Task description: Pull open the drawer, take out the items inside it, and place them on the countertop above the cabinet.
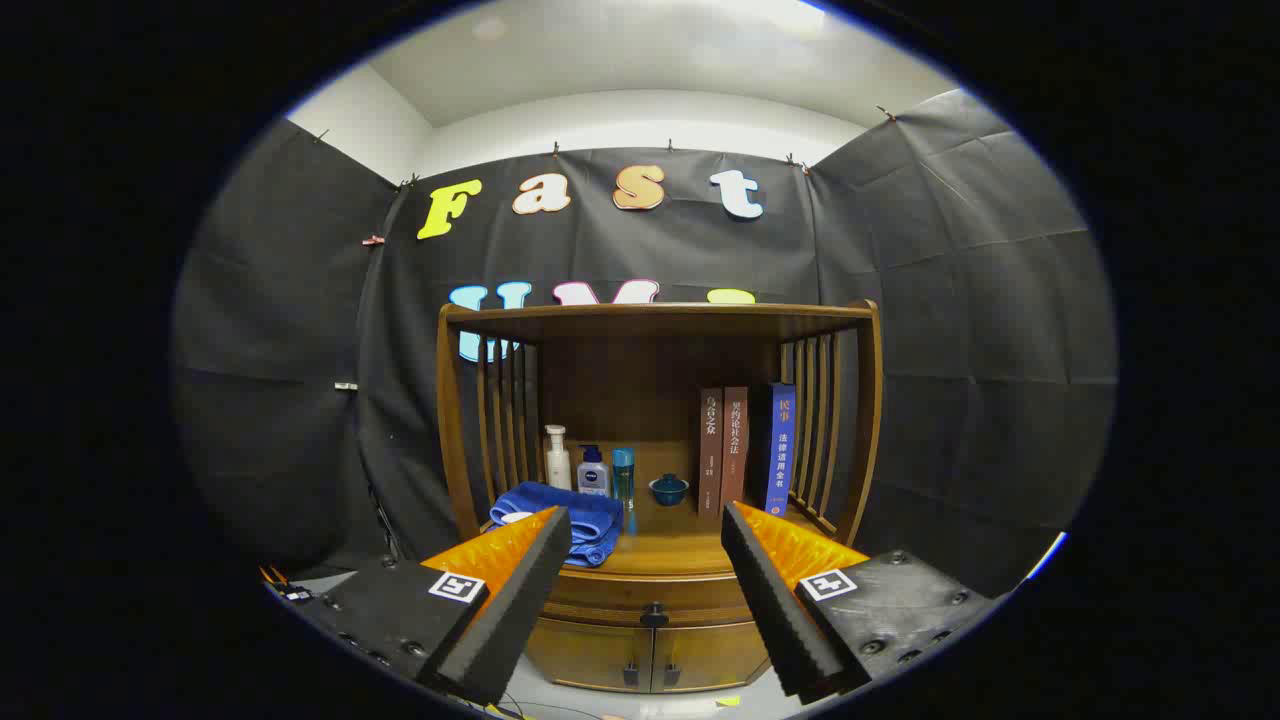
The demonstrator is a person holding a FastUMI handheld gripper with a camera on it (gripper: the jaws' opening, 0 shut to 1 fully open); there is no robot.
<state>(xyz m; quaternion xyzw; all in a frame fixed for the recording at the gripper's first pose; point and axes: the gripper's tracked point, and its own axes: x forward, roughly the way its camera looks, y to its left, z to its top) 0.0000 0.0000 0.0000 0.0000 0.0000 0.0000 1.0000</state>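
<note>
While the gripper hangs in open air facing a wooden cabinet, its two fingers stand wide apart with nothing between them but the cabinet's front. The drawer sits shut, straight ahead in the gap between the fingertips and well beyond them, with a small dark knob at its middle. Below the drawer, two cabinet doors meet at a centre seam, each with a dark handle.

Above the drawer lies the bench, its front edge running between the two fingers. A folded blue towel rests on it just beyond the left finger, reaching the front edge. Further back stand a white pump bottle, a smaller bottle and a slim teal bottle. A small dark blue bowl, possibly lidded, sits near the middle. Three upright books stand beyond the right finger. Slatted side rails fence both ends of the bench, and a top shelf roofs it. The middle front of the bench lies bare.
</note>
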